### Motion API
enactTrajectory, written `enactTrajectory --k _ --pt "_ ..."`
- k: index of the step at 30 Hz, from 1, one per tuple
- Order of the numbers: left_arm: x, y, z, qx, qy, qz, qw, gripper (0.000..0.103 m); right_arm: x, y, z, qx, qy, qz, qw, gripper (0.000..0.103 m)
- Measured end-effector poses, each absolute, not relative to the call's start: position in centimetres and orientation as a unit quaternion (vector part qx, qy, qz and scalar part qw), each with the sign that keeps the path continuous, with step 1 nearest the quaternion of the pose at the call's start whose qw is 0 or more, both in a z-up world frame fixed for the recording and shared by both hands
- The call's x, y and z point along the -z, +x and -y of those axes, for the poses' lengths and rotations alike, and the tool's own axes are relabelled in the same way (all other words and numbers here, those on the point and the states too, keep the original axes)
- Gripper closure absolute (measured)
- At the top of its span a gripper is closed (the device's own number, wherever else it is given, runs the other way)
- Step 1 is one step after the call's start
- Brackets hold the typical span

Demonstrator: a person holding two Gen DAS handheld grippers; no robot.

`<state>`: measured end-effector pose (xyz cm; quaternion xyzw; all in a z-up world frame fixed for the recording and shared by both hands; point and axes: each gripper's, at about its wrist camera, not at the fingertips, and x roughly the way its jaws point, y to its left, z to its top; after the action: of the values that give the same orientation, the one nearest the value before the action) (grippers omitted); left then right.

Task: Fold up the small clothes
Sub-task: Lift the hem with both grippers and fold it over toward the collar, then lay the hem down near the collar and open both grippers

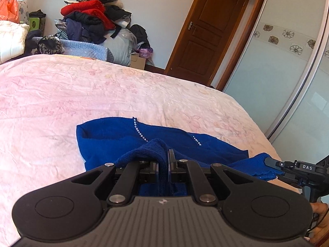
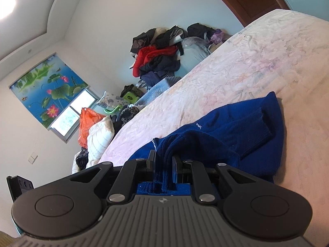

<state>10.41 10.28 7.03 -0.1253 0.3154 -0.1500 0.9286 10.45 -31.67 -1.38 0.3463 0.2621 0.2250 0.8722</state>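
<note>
Two black two-finger grippers, left gripper [image 1: 164, 158] and right gripper [image 2: 163, 160], each pinch a bunched fold of the royal-blue knit sweater with rhinestone trim [image 1: 115, 135], which lies spread on the pale pink floral bedspread [image 1: 61, 94], near its front edge.

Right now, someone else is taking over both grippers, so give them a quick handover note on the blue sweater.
Left gripper: shut on the blue sweater, pinching a raised fold at its near edge.
Right gripper: shut on the same sweater, gripping bunched layers.
Sweater lies on the pink bedspread, far part flat, rhinestone trim facing up.
Done: both near grips taken, the near edge lifted.
Left: probably carry the held edge over, lay it flat, release, smooth.
</note>
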Motion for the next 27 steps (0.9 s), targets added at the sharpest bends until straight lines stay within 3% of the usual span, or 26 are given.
enactTrajectory --k 14,27 --pt "-6.7 16.0 -9.4 0.134 -0.112 -0.320 0.931 0.096 2.1 15.0 31.7 -0.201 0.370 -0.255 0.870 0.084" --pt "-3.6 22.6 -9.6 0.110 -0.130 -0.365 0.915 0.096 5.5 21.4 31.3 -0.178 0.399 -0.301 0.848 0.084"
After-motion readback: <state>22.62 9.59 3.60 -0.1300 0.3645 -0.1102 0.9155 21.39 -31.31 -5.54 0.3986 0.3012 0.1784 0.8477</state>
